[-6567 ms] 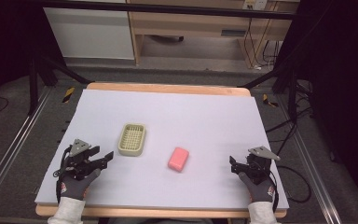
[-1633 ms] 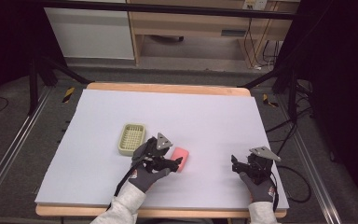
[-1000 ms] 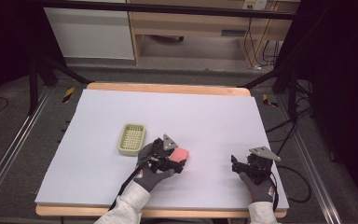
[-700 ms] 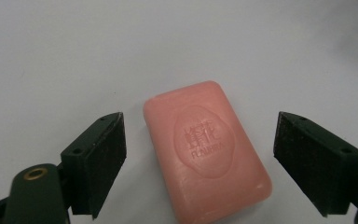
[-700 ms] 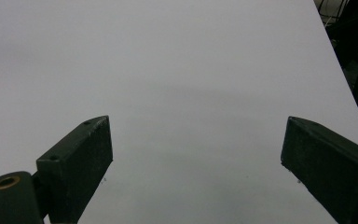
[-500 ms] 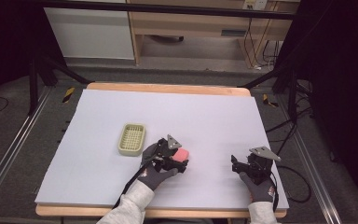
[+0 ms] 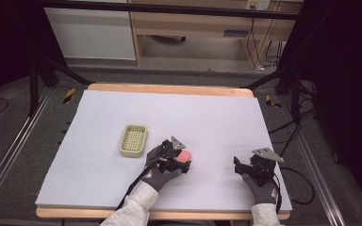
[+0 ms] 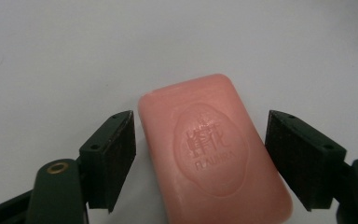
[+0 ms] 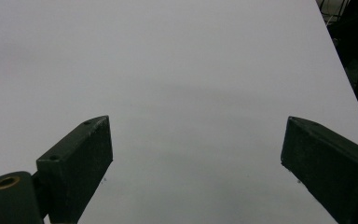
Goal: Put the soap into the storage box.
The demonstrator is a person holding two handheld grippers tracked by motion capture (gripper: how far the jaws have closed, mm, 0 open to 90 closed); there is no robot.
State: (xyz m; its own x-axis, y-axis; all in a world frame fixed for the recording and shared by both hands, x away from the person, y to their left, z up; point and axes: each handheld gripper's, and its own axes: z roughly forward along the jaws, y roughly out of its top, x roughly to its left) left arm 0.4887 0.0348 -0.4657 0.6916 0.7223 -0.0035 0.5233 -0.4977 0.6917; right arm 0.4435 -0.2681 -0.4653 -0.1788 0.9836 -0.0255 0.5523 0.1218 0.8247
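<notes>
A pink bar of soap (image 7: pixel 184 155) lies flat on the white table (image 7: pixel 193 113), right of centre near the front. In the left gripper view the soap (image 8: pixel 214 149) shows a stamped oval mark on top. My left gripper (image 7: pixel 183 162) is open and straddles the bar, one jaw at each long side with a thin gap on both. A gloved hand holds it. My right gripper (image 7: pixel 238 165) rests open low over the table near the front right, with bare table between its fingers (image 9: pixel 79 158).
A pale yellow-green soap dish (image 7: pixel 133 140) with a slotted floor sits just left of the left hand. The table's wooden edge (image 7: pixel 169 88) runs along the back. Dark stands and cables flank the table on the floor.
My left gripper has travelled from the front left corner past the dish to the soap and has crept forward until its jaws flank the bar. The right gripper has stayed put.
</notes>
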